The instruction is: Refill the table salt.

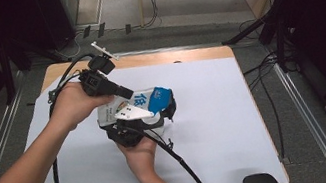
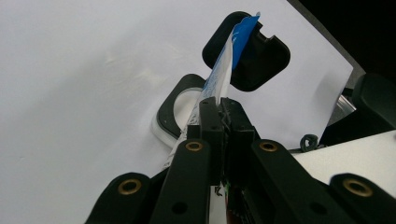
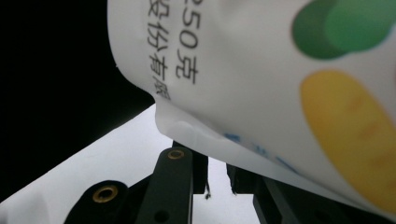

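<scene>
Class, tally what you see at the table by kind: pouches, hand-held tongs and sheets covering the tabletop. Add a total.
White and blue printed plastic pouch: 1
Black hand-held tongs, left tongs and right tongs: 2
White paper sheet: 1
Total: 4

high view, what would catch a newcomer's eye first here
The white and blue pouch at the middle of the white table sheet, held up between both grippers. The left hand-held gripper is shut on its edge, and the right hand-held gripper clamps its lower seam from the near side.
</scene>
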The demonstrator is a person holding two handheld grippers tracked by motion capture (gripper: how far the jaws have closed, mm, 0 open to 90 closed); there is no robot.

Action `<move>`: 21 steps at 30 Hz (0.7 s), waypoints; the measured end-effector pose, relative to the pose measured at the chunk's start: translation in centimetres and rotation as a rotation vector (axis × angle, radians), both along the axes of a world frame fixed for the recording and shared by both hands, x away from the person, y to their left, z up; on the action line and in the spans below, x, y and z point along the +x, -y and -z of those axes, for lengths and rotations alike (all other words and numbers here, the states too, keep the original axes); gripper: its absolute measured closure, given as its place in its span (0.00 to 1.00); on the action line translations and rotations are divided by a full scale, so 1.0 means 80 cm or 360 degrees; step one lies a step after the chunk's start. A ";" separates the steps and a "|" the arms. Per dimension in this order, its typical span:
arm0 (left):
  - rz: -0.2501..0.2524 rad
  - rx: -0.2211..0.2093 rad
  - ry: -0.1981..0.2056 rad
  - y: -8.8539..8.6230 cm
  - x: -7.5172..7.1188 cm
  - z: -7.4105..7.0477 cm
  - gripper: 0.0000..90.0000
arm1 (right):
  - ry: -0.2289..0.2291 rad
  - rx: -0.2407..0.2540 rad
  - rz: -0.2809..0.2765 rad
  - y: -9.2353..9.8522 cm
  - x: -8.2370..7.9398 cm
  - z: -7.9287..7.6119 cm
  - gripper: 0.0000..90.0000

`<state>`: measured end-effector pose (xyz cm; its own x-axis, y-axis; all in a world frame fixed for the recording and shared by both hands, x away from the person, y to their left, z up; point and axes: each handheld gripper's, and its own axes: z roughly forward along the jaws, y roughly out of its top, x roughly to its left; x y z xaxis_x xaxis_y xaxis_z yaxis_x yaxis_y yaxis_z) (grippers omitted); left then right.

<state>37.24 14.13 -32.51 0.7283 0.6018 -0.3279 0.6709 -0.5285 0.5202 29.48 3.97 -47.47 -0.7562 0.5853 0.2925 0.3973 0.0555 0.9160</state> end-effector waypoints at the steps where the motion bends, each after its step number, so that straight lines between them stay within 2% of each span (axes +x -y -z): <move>1: -0.0002 -0.0001 0.0002 0.000 0.000 0.000 0.99 | -0.0002 0.0004 -0.0002 0.000 0.000 0.000 0.90; 10: -0.0006 -0.0004 -0.0010 0.002 0.001 -0.001 0.96 | -0.0009 0.0017 -0.0005 0.000 0.000 -0.001 0.90; 18: 0.0009 0.0023 -0.0017 0.006 0.001 -0.004 0.98 | -0.0012 0.0024 -0.0006 0.000 0.000 -0.002 0.90; 21: 0.0006 0.0013 -0.0018 0.006 0.002 -0.004 0.97 | -0.0004 0.0018 -0.0004 0.001 0.000 -0.003 0.90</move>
